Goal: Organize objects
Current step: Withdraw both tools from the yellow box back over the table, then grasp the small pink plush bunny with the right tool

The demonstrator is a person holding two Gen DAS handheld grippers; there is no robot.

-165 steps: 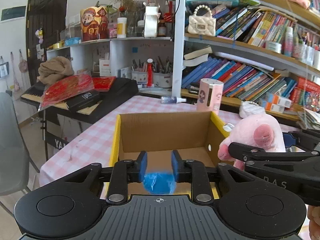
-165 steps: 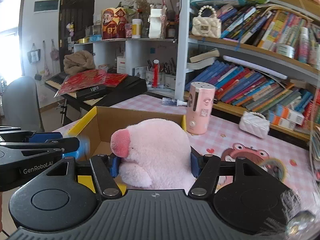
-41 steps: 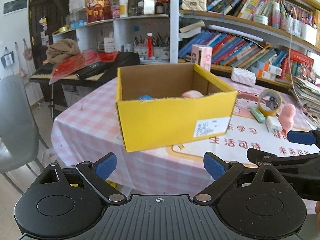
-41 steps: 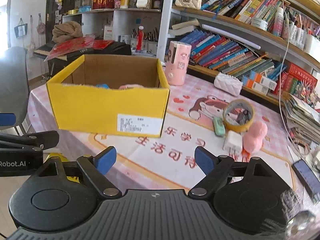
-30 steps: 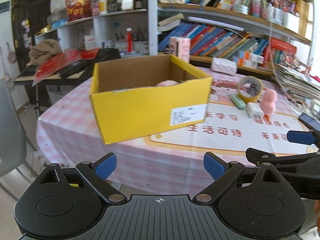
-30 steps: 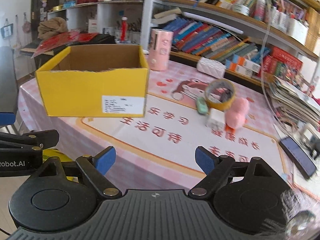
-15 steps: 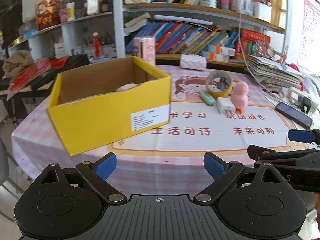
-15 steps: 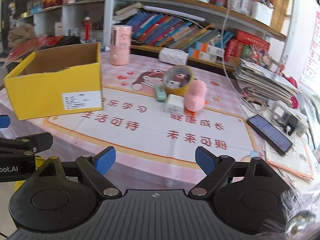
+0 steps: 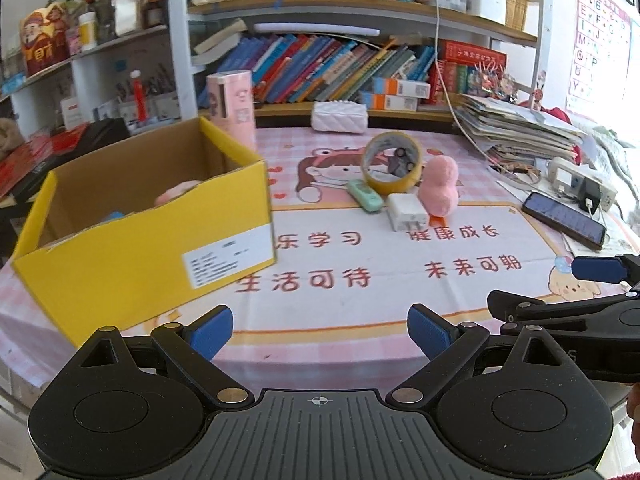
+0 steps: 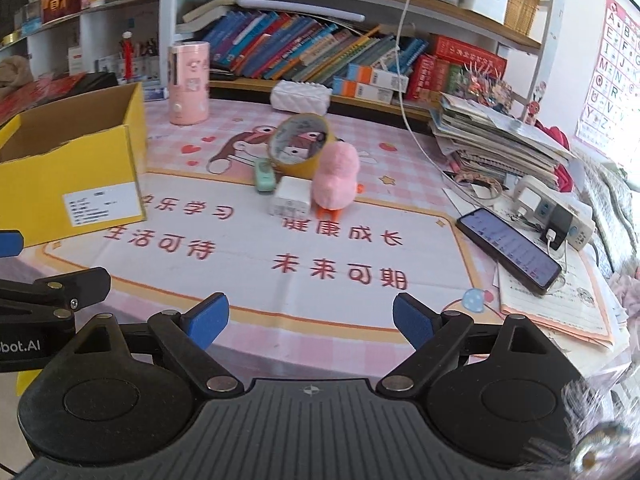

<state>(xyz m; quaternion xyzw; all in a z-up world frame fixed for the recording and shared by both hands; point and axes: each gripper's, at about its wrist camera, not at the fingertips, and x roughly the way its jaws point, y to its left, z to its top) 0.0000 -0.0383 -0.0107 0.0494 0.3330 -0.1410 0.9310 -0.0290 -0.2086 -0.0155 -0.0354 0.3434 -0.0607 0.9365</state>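
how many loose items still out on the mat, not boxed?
4, clustered mid-table: tape roll at the back, green eraser-like piece on its left, white charger in front, pink plush chick on the right. Something smaller may hide behind them.

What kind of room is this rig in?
Most likely a home study or child's room: packed bookshelves behind the table, a cartoon learning mat on it, an alphabet chart on the wall, plus a pink plush.

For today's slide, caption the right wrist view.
Open right gripper faces tape roll, pink plush and charger beside yellow box.
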